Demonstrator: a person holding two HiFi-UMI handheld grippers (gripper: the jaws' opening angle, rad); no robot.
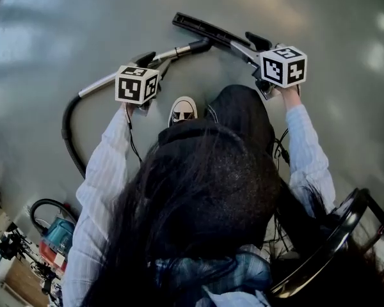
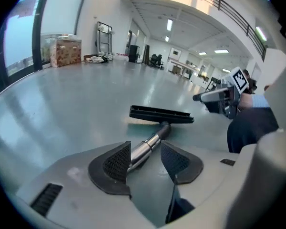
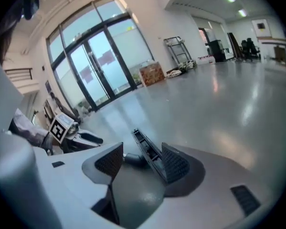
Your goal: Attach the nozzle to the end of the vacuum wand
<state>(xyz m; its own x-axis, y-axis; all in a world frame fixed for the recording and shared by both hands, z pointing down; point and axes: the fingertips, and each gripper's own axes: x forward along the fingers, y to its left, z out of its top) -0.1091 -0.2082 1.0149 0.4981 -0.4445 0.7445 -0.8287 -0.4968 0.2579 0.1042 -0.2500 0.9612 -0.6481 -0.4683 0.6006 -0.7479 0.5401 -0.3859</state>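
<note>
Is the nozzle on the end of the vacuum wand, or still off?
On. The floor nozzle joins the metal wand through its black neck, with no gap.

The black nozzle, long and flat, sat crosswise at the end of the vacuum wand, joined to it by a black neck. The wand was a shiny metal tube, slanting back to a black hose that curved over the grey floor.

Bright ceiling strips and glass doors cast glare on glossy floor; fisheye bending, dark vignetted corners.
</note>
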